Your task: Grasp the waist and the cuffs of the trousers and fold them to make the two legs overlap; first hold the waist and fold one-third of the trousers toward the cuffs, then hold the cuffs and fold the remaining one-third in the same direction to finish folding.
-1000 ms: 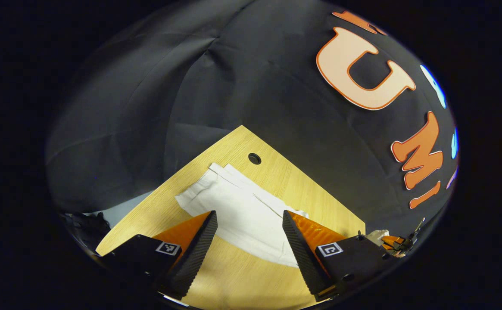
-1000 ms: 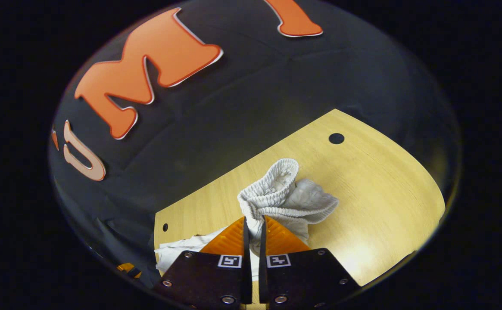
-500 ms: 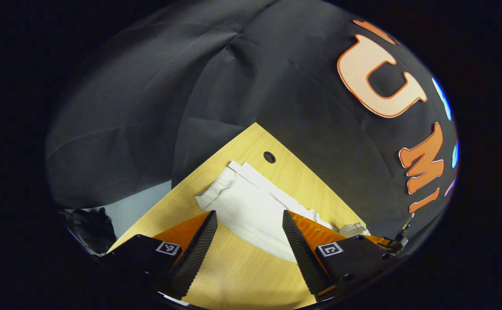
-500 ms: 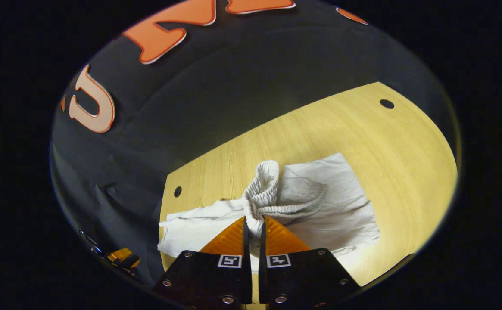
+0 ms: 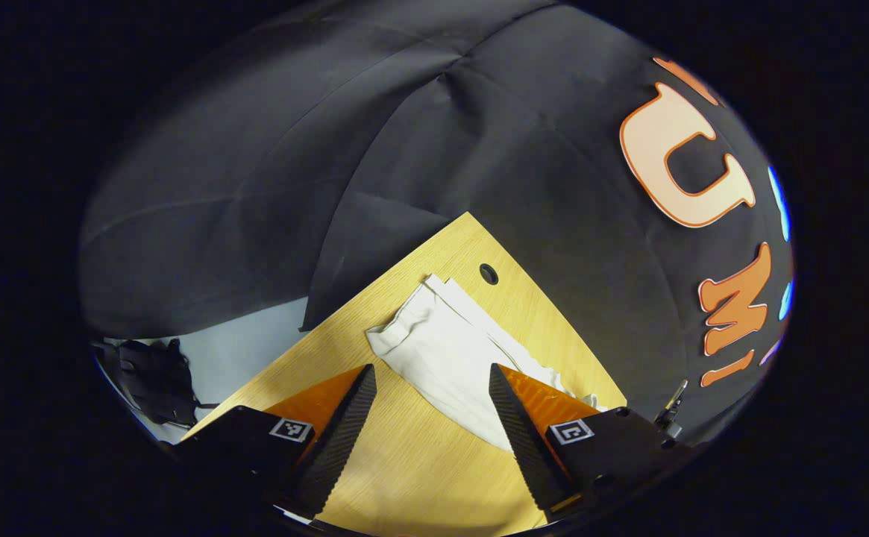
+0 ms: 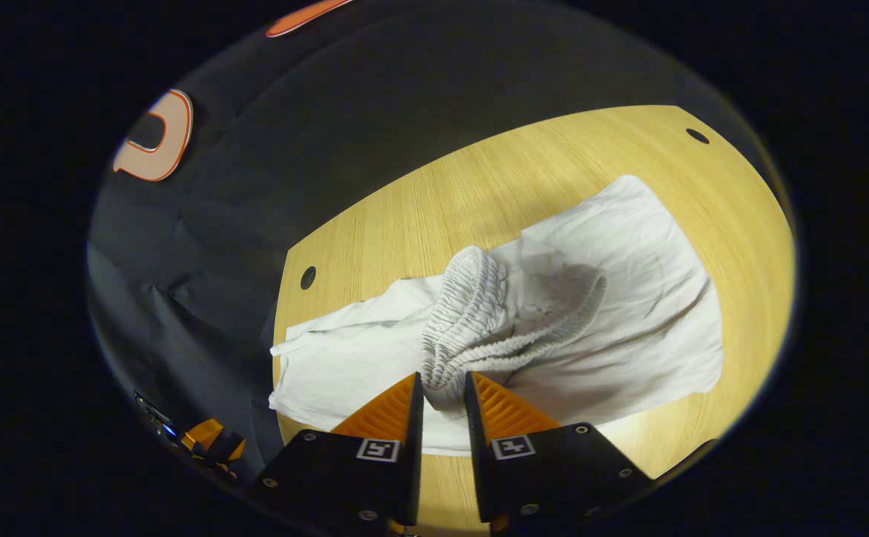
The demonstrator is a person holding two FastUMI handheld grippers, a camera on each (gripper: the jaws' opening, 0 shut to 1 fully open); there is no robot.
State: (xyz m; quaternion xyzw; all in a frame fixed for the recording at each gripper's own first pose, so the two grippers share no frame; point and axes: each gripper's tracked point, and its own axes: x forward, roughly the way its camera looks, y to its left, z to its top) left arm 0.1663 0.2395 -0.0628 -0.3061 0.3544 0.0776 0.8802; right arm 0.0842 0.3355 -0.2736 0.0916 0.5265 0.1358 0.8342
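Right tongs [image 6: 443,399] are pinching the elastic waistband [image 6: 479,313] mid waist-fold, left tongs [image 5: 432,399] hanging spread; next, release onto trousers [image 6: 628,298].

You have a light wood desk [image 5: 434,477] with round cable holes [image 5: 488,273] near its corners. Past its left edge lies pale floor [image 5: 240,339]; a dark bundle [image 5: 151,377] sits there.

Bare counter [image 6: 479,194] lies open between the booth wall [image 6: 374,97] and the trousers [image 6: 628,298]. The bunched waistband [image 6: 471,328] rises just ahead of the right hand-held gripper [image 6: 443,388]. A dark item [image 5: 154,377], possibly a bag, sits off the counter edge.
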